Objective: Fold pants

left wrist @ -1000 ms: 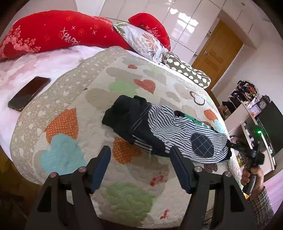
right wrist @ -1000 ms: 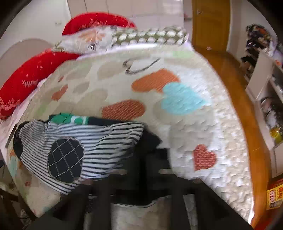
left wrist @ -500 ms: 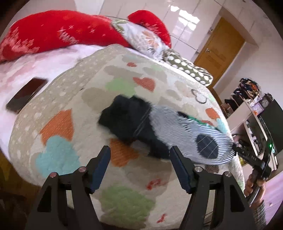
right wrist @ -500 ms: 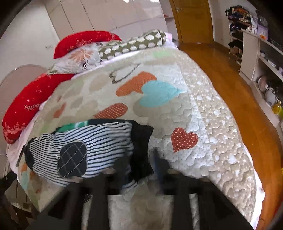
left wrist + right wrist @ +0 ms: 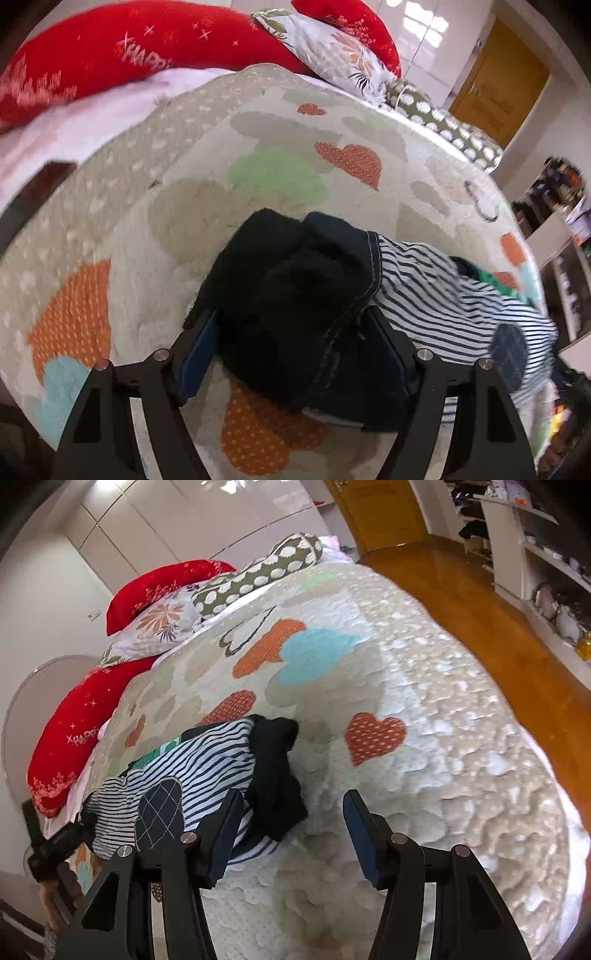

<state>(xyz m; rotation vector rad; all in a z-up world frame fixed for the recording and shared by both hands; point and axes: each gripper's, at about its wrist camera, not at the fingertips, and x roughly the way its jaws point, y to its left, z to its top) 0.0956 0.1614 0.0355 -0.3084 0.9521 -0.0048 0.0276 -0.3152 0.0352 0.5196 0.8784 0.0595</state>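
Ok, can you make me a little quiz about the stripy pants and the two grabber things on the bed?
1. True or false: the left gripper has its fingers on either side of the black end of the pants.
2. Which shape is sewn as a dark checked patch on the striped cloth? A) star B) heart C) moon
3. Fill in: the right gripper is wide ____ over the quilt.

Key:
1. True; the black cloth sits between its open fingers.
2. B, heart.
3. Open; one finger is beside the pants, nothing is pinched.
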